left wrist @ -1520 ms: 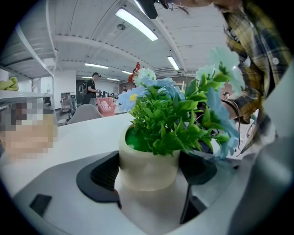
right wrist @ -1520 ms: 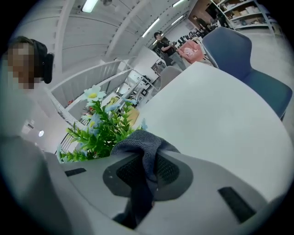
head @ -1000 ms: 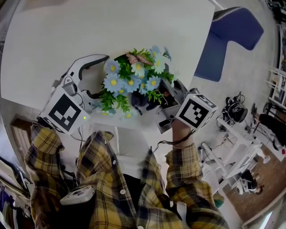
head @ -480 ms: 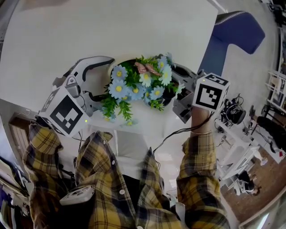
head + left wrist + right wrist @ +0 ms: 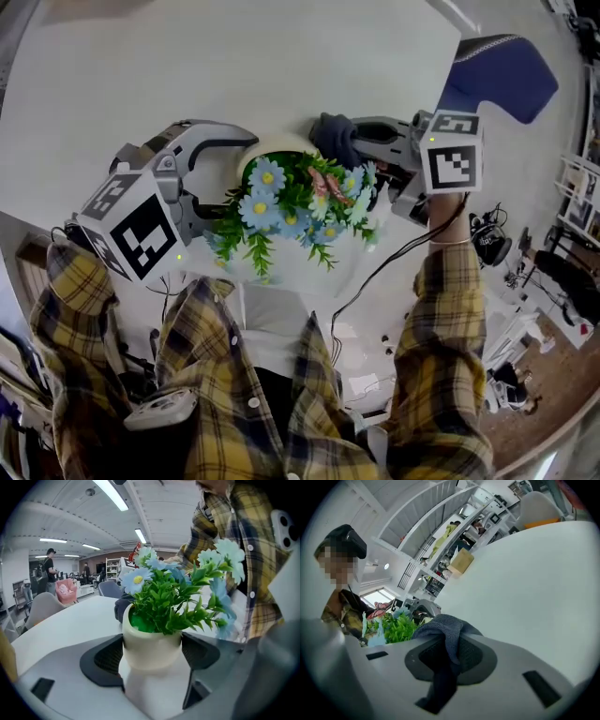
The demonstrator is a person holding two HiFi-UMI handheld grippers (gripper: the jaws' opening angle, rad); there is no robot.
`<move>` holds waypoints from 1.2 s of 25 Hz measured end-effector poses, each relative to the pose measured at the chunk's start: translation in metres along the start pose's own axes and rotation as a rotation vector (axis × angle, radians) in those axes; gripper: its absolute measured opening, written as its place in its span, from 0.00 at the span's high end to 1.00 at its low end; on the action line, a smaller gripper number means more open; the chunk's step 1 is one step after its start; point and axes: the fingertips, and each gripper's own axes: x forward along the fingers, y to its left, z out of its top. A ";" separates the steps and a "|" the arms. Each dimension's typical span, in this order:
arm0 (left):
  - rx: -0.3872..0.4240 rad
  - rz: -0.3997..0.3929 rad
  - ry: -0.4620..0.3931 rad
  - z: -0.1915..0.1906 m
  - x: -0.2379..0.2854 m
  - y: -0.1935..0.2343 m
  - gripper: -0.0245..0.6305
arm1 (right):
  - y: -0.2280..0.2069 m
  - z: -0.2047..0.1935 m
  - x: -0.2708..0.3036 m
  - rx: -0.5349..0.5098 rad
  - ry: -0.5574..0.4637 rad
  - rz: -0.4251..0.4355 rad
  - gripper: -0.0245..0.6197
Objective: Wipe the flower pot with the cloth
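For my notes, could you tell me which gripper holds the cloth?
The right gripper, pinching the dark cloth; the left gripper clamps the cream flower pot instead.

You have two grippers in view: the left gripper (image 5: 239, 169) and the right gripper (image 5: 352, 141). There is one flower pot (image 5: 152, 644), one cloth (image 5: 445, 630), one white table (image 5: 187, 66) and one blue chair (image 5: 497, 66). One pink butterfly (image 5: 323, 180) shows among the blue flowers (image 5: 267, 175), which are too crowded to count.
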 end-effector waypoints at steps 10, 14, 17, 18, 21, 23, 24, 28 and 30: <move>0.127 -0.190 0.087 0.000 0.057 0.004 0.34 | -0.021 -0.008 0.015 -0.158 0.198 0.086 0.91; 0.151 -0.243 0.105 0.003 0.054 0.004 0.34 | -0.015 -0.002 0.029 -0.175 0.254 0.082 0.91; 0.100 -0.238 0.075 -0.001 0.050 0.005 0.34 | -0.014 0.003 0.030 -0.165 0.236 0.076 0.91; 0.071 -0.228 0.062 -0.003 0.051 0.005 0.34 | -0.016 0.002 0.029 -0.159 0.225 0.074 0.91; -0.038 -0.175 0.022 -0.008 0.055 0.003 0.34 | -0.020 -0.007 0.022 -0.144 0.196 0.064 0.91; -0.093 -0.116 -0.003 -0.009 0.055 0.003 0.34 | -0.022 -0.013 0.014 -0.129 0.165 0.059 0.91; -0.117 -0.078 -0.016 -0.009 0.054 0.005 0.34 | -0.024 -0.015 0.009 -0.120 0.148 0.056 0.91; -0.224 0.148 -0.040 -0.017 0.044 0.019 0.34 | -0.032 -0.017 -0.004 -0.087 0.087 0.023 0.91; -0.290 0.259 -0.026 -0.027 0.039 0.015 0.34 | -0.033 -0.017 -0.007 -0.073 0.059 -0.002 0.91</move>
